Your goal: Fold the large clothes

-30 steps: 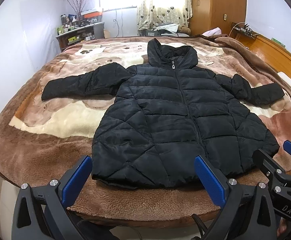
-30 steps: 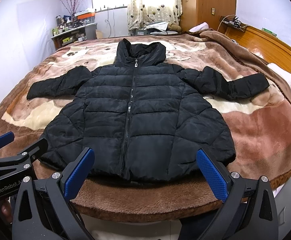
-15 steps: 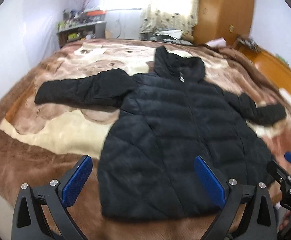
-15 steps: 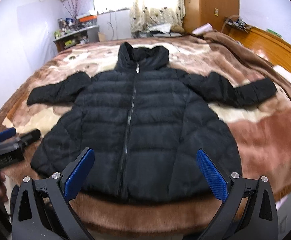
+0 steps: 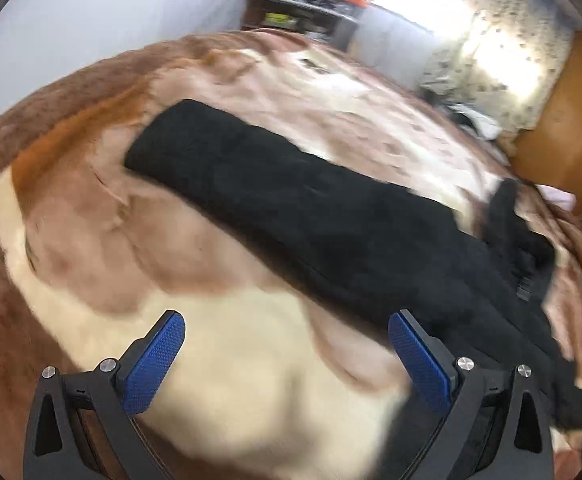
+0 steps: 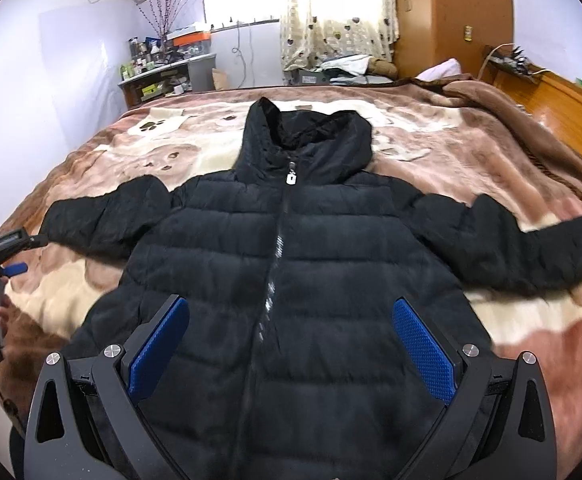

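A black hooded puffer jacket [image 6: 291, 264] lies flat and zipped on the bed, both sleeves spread out. My right gripper [image 6: 289, 344] hovers open above the jacket's lower front, nothing between its blue pads. In the left wrist view, which is blurred, the jacket's left sleeve [image 5: 275, 196] runs diagonally across the blanket. My left gripper [image 5: 287, 356] is open over the cream patch of blanket just short of that sleeve, holding nothing. The left gripper [image 6: 7, 256] also shows at the left edge of the right wrist view, beside the sleeve cuff.
A brown and cream plush blanket [image 6: 471, 152] covers the whole bed. A wooden headboard [image 6: 563, 96] runs along the right side. A cluttered shelf [image 6: 167, 76] and a curtained window [image 6: 331, 12] stand beyond the far end. A wardrobe [image 6: 451, 12] fills the back corner.
My left gripper has swung left and forward, from the hem towards the left sleeve. The right gripper has moved forward and lower over the jacket's front. Both stay open.
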Demonstrator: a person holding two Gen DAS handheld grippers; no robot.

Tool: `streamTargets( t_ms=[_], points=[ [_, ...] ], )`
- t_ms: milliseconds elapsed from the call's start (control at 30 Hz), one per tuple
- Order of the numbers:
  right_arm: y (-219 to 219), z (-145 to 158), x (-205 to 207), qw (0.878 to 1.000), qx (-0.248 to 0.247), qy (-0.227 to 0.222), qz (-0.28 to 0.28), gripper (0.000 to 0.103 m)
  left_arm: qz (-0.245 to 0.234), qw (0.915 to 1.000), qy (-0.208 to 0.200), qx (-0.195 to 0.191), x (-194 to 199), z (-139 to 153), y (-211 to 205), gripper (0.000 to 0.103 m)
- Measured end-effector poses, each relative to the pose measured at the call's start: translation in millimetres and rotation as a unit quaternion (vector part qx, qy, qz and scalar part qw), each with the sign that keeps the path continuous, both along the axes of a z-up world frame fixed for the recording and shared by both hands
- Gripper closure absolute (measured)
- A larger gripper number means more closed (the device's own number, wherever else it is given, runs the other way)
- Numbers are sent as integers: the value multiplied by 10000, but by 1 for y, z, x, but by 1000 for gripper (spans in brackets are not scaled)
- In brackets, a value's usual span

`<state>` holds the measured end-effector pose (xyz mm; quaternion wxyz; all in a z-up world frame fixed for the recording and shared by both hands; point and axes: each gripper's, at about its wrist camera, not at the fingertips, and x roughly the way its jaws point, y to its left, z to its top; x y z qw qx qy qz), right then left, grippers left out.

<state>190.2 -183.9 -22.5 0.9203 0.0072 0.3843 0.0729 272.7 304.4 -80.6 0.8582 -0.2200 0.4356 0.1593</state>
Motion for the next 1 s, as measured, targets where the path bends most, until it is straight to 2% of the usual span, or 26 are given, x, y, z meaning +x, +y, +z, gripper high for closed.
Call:
streamTargets(
  t_ms=[133, 233, 333, 500, 567, 600, 667, 700, 767, 800, 833, 900, 1000],
  points=[
    [12, -9, 37, 9998, 143, 59, 131, 2, 454, 9989, 131, -41, 24, -22, 44, 0],
    [24, -17, 59, 9997, 118, 103, 163, 1, 864, 9956, 129, -338, 40, -36, 75, 0],
    [39, -26, 75, 9993, 99, 182, 303, 2, 967, 9928, -70, -698, 59, -46, 95, 0],
    [63, -40, 90, 9978, -92, 290, 597, 2, 1201, 9880, 15, -976, 78, -63, 115, 5],
    [70, -44, 94, 9969, -143, 302, 714, 2, 1241, 9880, 35, -916, 83, -67, 116, 12],
    [74, -46, 95, 9965, -164, 325, 753, 2, 1255, 9879, 56, -911, 86, -68, 117, 19],
    [80, -48, 99, 9958, -182, 334, 838, 2, 1256, 9881, 20, -887, 90, -66, 115, 25],
    [82, -48, 100, 9957, -187, 318, 852, 2, 1178, 9898, 19, -802, 92, -65, 112, 36],
    [86, -48, 102, 9955, -190, 281, 885, 2, 1080, 9920, 52, -648, 98, -61, 107, 47],
    [87, -48, 102, 9955, -179, 264, 894, 2, 1028, 9927, 28, -630, 99, -59, 105, 61],
    [87, -47, 102, 9955, -163, 248, 899, 2, 1016, 9931, 35, -592, 100, -56, 103, 66],
    [87, -45, 102, 9955, -114, 221, 912, 2, 1004, 9939, 2, -462, 102, -50, 99, 83],
    [85, -42, 101, 9958, -95, 176, 893, 2, 974, 9945, -120, -371, 100, -38, 94, 88]
  ],
)
